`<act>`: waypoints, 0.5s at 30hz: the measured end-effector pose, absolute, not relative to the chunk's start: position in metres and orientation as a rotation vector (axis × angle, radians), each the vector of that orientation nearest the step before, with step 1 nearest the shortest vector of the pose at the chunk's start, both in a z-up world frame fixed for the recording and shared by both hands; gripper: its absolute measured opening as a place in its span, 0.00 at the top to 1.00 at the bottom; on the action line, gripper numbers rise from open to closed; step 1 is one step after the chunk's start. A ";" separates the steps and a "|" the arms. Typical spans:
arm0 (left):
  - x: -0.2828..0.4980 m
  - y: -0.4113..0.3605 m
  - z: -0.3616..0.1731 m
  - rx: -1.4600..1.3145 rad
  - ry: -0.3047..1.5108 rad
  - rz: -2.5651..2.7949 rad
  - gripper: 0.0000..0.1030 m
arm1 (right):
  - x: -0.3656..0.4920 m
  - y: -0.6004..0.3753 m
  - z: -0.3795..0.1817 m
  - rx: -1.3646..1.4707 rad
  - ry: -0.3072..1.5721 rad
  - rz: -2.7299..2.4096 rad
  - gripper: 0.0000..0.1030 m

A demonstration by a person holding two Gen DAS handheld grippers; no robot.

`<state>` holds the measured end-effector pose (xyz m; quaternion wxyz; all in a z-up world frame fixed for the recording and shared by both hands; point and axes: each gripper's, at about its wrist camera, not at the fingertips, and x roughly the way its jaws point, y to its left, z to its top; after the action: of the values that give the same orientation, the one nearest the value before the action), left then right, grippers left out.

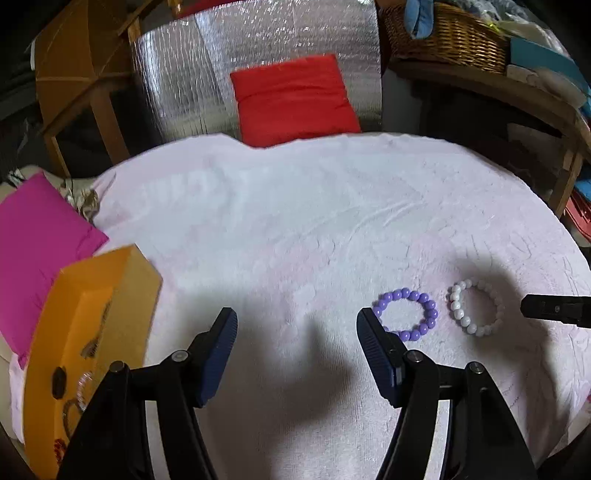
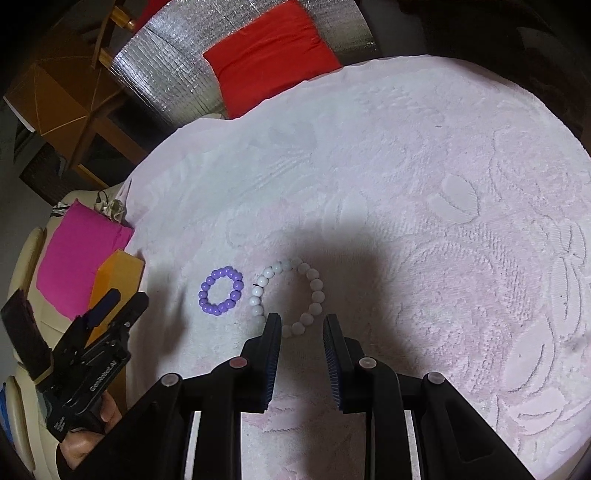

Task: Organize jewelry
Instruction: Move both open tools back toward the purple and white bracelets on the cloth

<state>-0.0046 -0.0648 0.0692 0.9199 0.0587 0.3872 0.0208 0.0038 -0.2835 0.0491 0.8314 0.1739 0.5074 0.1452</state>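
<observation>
A purple bead bracelet (image 1: pixel 408 314) and a white bead bracelet (image 1: pixel 474 308) lie side by side on the pale pink towel (image 1: pixel 295 221). My left gripper (image 1: pixel 297 321) is open and empty above the towel, its right finger just left of the purple bracelet. An orange jewelry box (image 1: pixel 92 332) with several pieces inside sits at the left. In the right wrist view my right gripper (image 2: pixel 302 323) is open and empty, just short of the near side of the white bracelet (image 2: pixel 288 295); the purple bracelet (image 2: pixel 221 290) lies left of it. The left gripper (image 2: pixel 110 306) also shows there, beside the orange box (image 2: pixel 118 277).
A magenta cushion (image 1: pixel 33 236) lies left of the towel and a red cushion (image 1: pixel 291 99) beyond its far edge. A wicker basket (image 1: pixel 443 33) on a wooden shelf stands back right, and wooden furniture (image 1: pixel 81 66) back left.
</observation>
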 end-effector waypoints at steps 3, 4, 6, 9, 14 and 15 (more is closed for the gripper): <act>0.001 -0.065 0.060 0.119 0.822 0.046 0.34 | 0.006 -0.284 0.046 0.372 1.087 0.300 0.75; 0.002 -0.065 0.058 0.119 0.829 0.046 0.34 | 0.007 -0.285 0.044 0.373 1.091 0.296 0.75; 0.006 -0.066 0.052 0.111 0.851 0.038 0.34 | 0.009 -0.287 0.041 0.377 1.098 0.281 0.75; 0.011 -0.067 0.042 0.089 0.892 0.015 0.34 | 0.011 -0.291 0.037 0.380 1.101 0.262 0.75; 0.016 -0.068 0.035 0.070 0.914 0.014 0.34 | 0.017 -0.295 0.030 0.398 1.096 0.240 0.75; 0.016 -0.068 0.035 0.064 0.914 0.011 0.34 | 0.018 -0.295 0.029 0.401 1.093 0.237 0.75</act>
<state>0.0163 -0.0682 0.0351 0.8969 0.0311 0.4411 0.0054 0.0185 -0.2951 0.0295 0.8287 0.1887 0.5149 0.1117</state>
